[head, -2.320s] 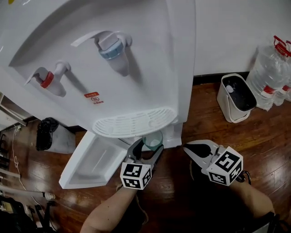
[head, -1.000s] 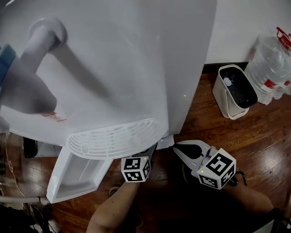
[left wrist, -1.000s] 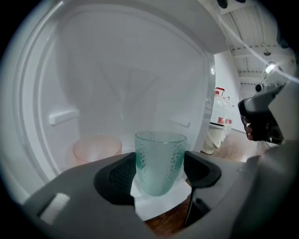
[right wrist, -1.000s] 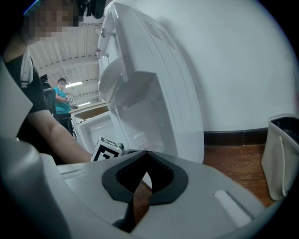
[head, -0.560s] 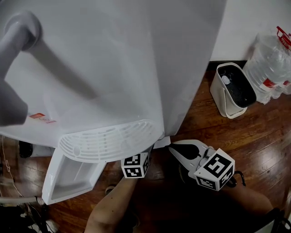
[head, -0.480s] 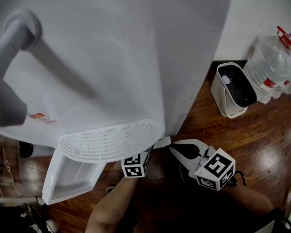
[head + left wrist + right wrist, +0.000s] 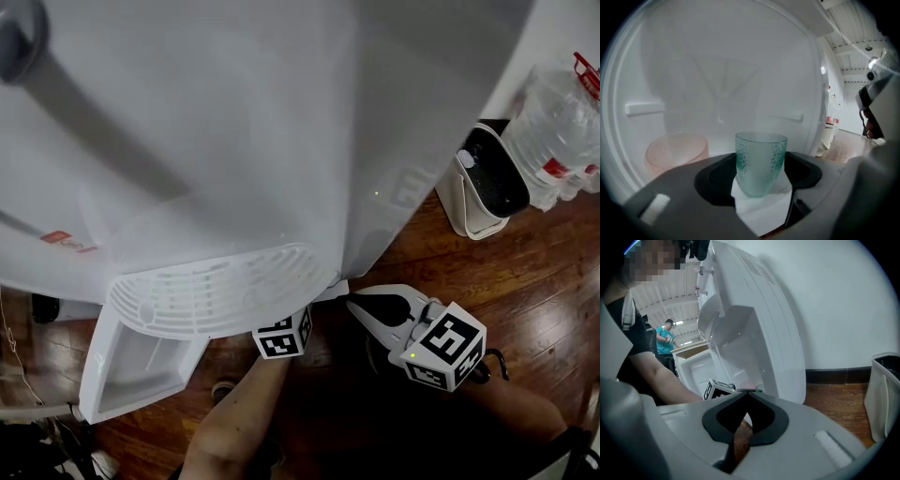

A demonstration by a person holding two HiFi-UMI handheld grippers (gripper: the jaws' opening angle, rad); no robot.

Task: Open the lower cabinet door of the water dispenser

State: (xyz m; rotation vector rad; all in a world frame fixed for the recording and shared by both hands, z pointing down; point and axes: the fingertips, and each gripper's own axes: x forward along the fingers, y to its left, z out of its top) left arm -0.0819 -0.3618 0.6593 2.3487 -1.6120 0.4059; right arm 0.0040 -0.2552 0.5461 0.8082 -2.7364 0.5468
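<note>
- Left gripper view, nearest item: left gripper (image 7: 759, 177). Its jaws are closed round a green-tinted dimpled glass cup (image 7: 761, 152), with both black pads against the cup's sides. It reaches into the base of the water dispenser.
- Pink dimpled glass bowl (image 7: 677, 149): inside the dispenser's lower compartment, left of the cup and apart from it.
- Right gripper (image 7: 747, 392): held in front of the dispenser's base, to its right. Its jaw tips are pressed together with nothing between them.
- Lower cabinet door, a flat white plastic panel (image 7: 141, 361): swung wide out from the dispenser's lower front left, inner face showing.
- White plastic water dispenser (image 7: 281, 141): fills most of the head view, with its slotted drip tray overhanging the left gripper's marker cube.
- Task status, as a judgement: the opening looks complete and nothing remains for the door. The cup handling lies outside the stated task.
- Farthest items: a white waste bin with a black liner (image 7: 483, 187) and clear water bottles with red caps (image 7: 562, 122), both right of the dispenser by the wall.
</note>
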